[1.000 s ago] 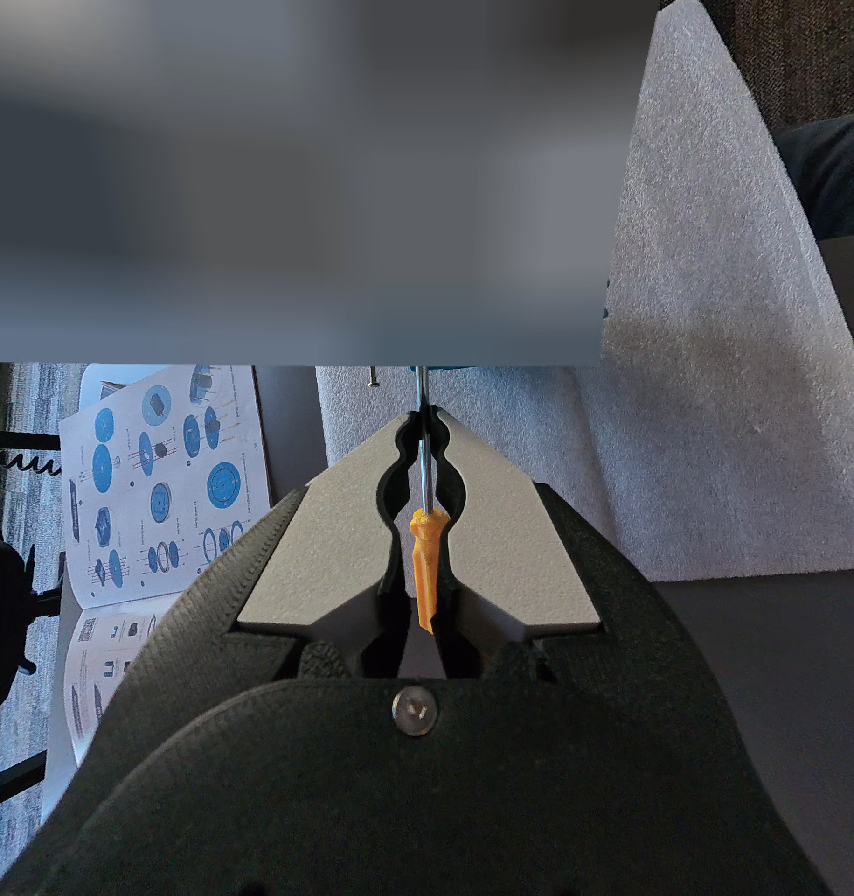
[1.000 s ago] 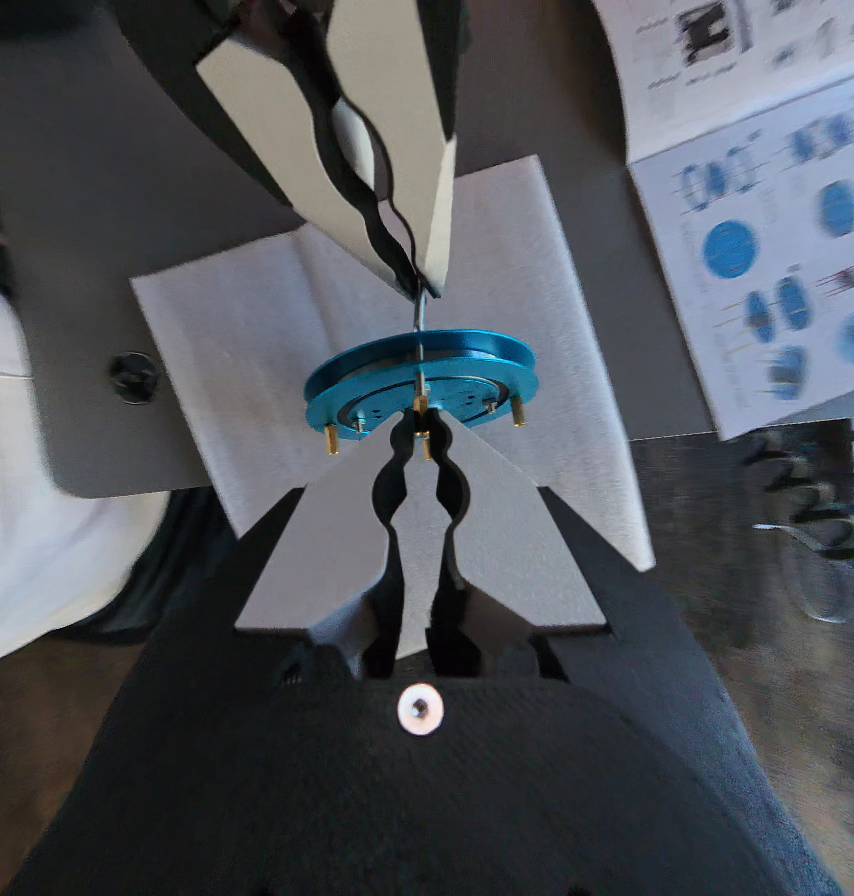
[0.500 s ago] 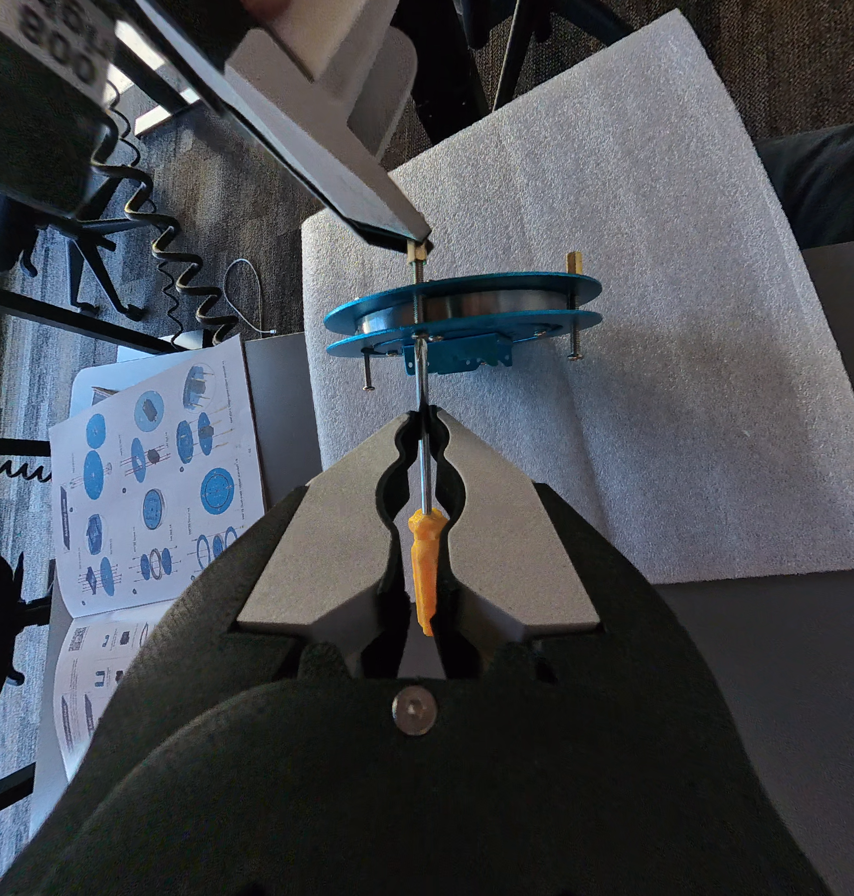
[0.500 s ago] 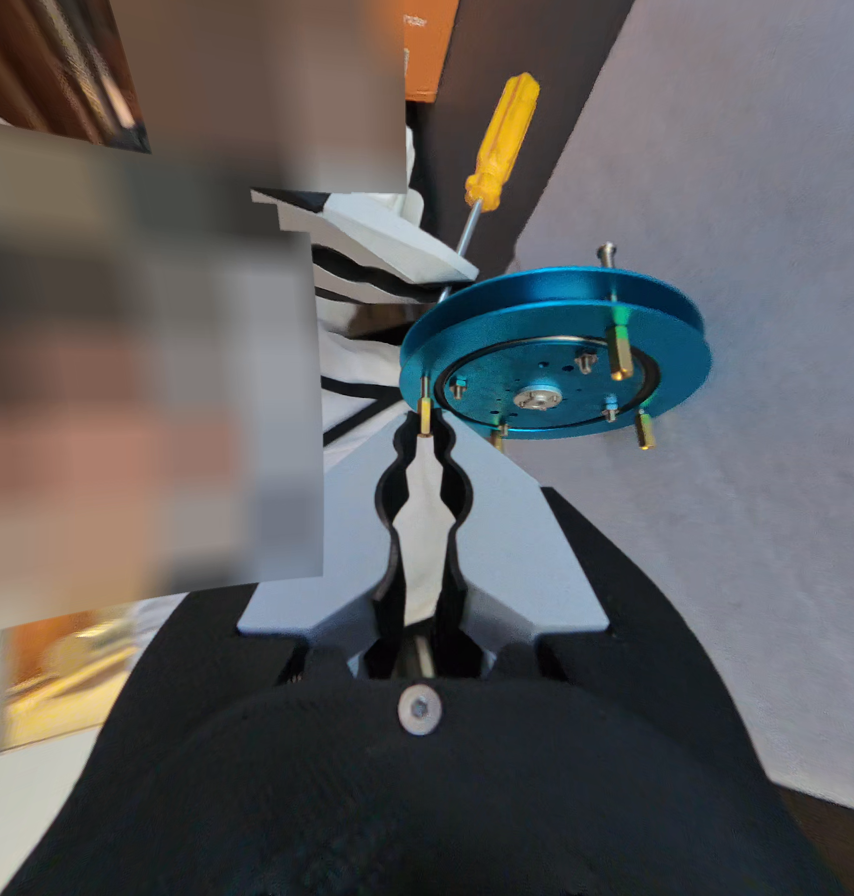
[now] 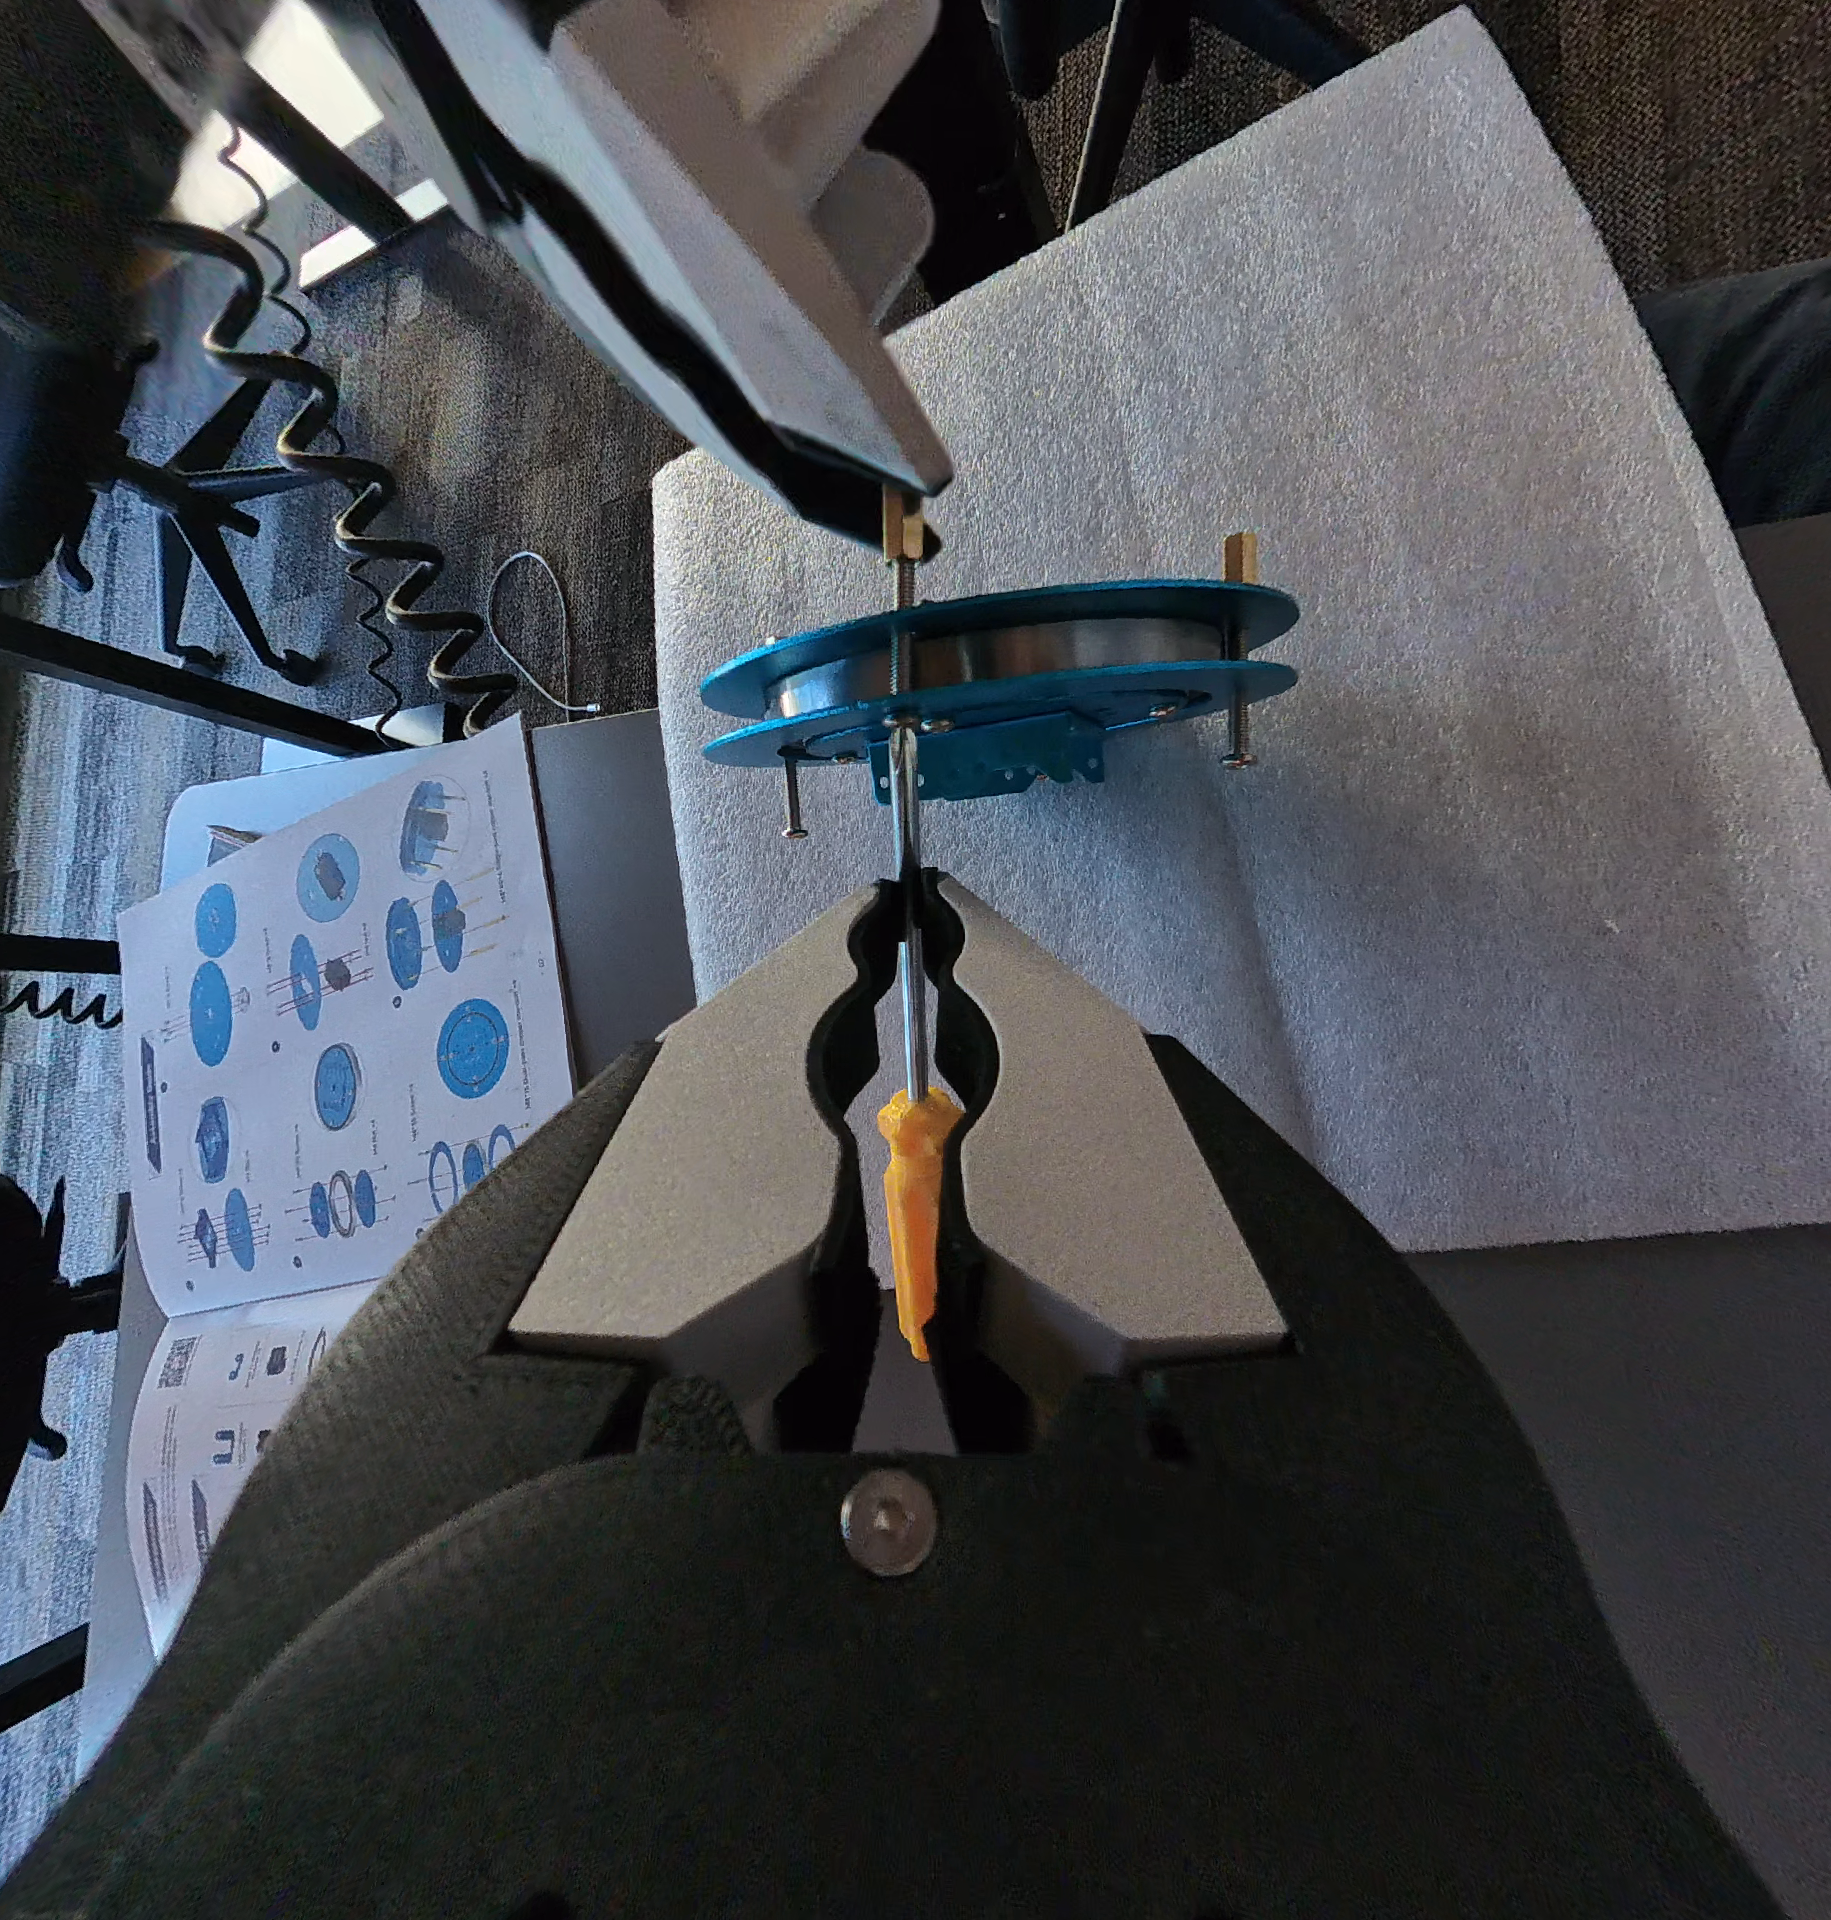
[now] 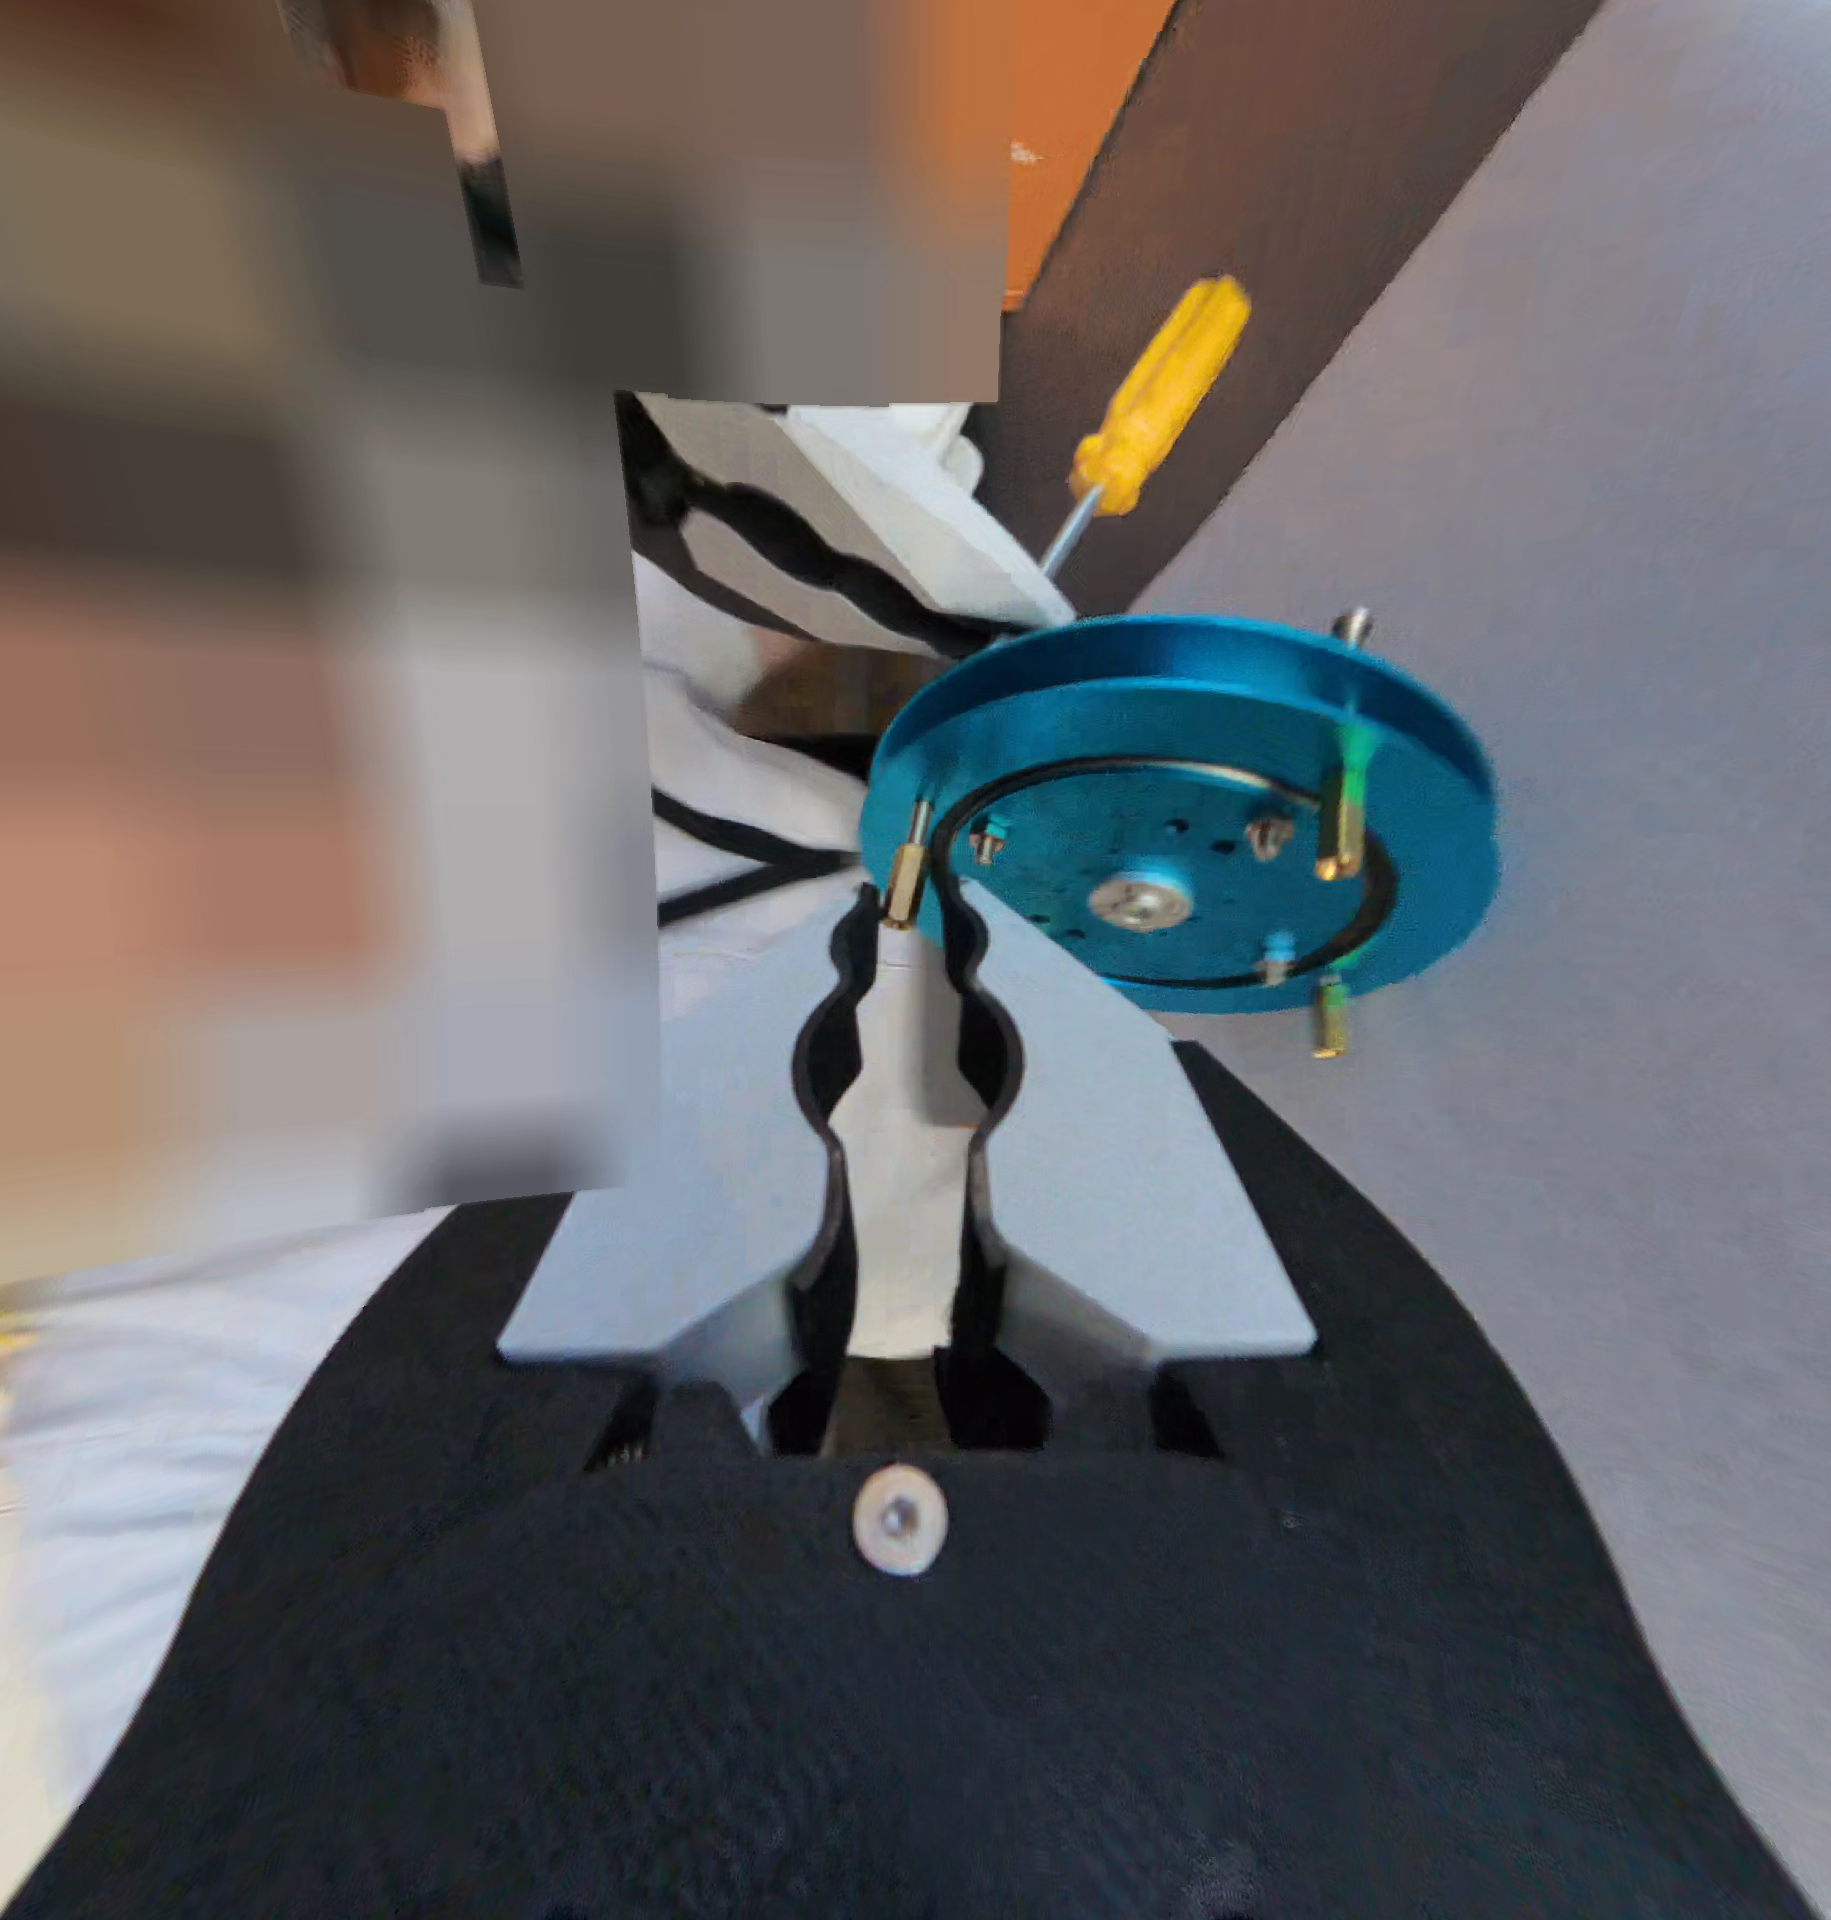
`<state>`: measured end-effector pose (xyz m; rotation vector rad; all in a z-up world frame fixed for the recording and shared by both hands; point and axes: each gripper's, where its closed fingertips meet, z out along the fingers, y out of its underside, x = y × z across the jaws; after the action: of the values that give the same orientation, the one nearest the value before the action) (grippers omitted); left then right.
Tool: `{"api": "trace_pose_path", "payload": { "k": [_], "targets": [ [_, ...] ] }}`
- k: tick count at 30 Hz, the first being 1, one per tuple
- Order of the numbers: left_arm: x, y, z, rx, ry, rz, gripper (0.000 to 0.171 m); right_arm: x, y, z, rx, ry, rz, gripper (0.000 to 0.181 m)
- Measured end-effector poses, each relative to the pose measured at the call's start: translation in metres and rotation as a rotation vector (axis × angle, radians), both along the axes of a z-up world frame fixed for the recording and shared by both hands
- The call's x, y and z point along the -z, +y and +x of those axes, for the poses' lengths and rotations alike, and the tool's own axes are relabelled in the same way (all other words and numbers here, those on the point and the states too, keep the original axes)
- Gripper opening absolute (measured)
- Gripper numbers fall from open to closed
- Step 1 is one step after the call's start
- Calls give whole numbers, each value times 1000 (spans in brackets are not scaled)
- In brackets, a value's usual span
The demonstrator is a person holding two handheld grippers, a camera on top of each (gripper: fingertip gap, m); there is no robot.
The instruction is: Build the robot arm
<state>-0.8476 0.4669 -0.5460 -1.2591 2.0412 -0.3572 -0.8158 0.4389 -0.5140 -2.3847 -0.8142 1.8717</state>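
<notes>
A white foam sheet (image 5: 1410,520) covers the grey table, and a printed leaflet (image 5: 350,1039) lies beside it. The left gripper (image 5: 906,896) is closed on the shaft of the orange screwdriver (image 5: 916,1195), whose tip touches the underside of the blue disc assembly (image 5: 994,623). The right gripper (image 6: 906,920), nearly closed, pinches a brass standoff (image 6: 903,883) at the rim of the assembly.

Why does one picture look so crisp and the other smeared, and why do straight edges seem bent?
Left wrist view: sharp, daylight from one side, the foam sheet bowed by the wide lens, the left claw shut on the screwdriver. Right wrist view: motion-smeared, the blue disc assembly soft-edged, the right claw gripping a brass standoff; the mosaic patches were added afterwards.
</notes>
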Motion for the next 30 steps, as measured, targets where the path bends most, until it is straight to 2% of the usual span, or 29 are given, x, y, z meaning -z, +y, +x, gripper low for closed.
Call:
{"api": "trace_pose_path", "payload": {
  "k": [1, 5, 7, 9, 12, 15, 16, 18, 20, 24, 30],
  "targets": [
    [0, 0, 0, -1, 2, 2, 2, -1, 1, 0, -22, -34, 162, 17],
    [1, 1, -2, -3, 7, 2, 2, -21, 8, -4, -28, -161, 881, 32],
    [1, 1, -2, -3, 8, 2, 2, -22, 11, -2, -38, -338, 1237, 34],
    [0, 1, -2, -3, 9, 1, 2, -14, 10, -1, -108, -552, 1493, 31],
    [0, 1, -2, -2, 10, 2, 2, 1, 12, 4, -182, -800, 1707, 21],
    [0, 0, -1, -1, 10, 2, 2, 1, 13, 1, -175, -873, 1806, 5],
    [0, 0, -2, -2, 13, 5, 2, 1, 12, 0, -181, -884, 1814, 5],
    [0, 1, -2, -5, 13, 15, 2, 1, 12, 1, -181, -902, 1779, 5],
    [0, 1, -2, -6, 13, 20, 2, 2, 12, 2, -156, -882, 1659, 5],
    [-1, 1, -2, -6, 9, 17, 2, 3, 8, -1, -4, -689, 1129, 4],
    [-4, 2, -2, -11, 3, 25, 1, 4, 5, -1, 130, -357, 331, 4]
  ]
}}
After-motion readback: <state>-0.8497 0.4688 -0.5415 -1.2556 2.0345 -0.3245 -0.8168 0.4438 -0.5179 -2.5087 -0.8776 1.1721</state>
